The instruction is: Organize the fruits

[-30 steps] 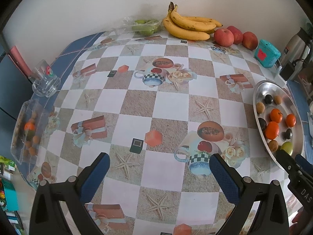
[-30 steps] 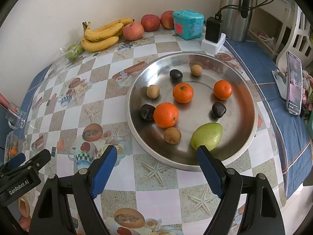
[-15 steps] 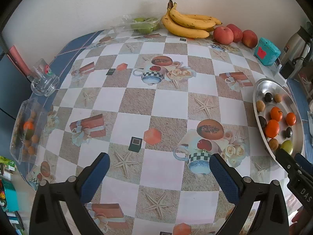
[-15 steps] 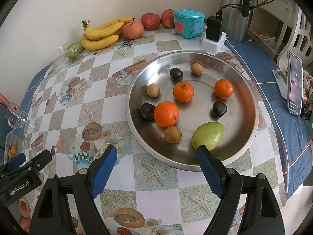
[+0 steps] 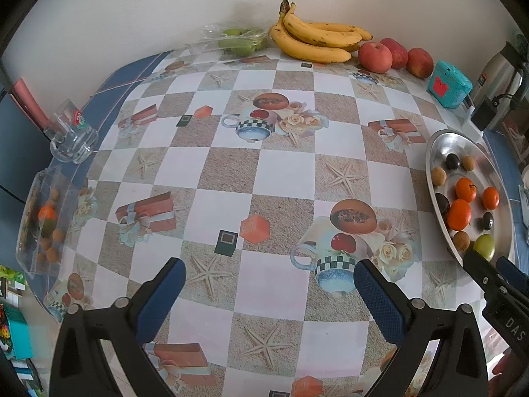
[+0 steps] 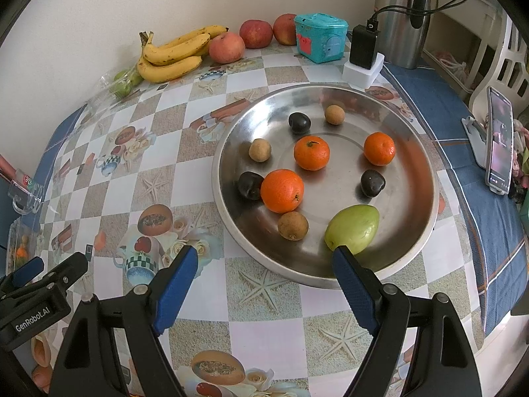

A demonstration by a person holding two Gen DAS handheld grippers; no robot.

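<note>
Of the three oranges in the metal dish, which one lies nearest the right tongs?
The largest orange, touching a dark plum on the side of the dish nearest the camera; the other two sit farther back.

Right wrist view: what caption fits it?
Open right claw above a steel tray of oranges, dark plums, small brown fruits and one green mango.

Metal tray (image 6: 420, 225) holds three oranges (image 6: 281, 191), a green mango (image 6: 352, 228) and small fruit; right gripper (image 6: 264, 258) wide open, empty.
</note>
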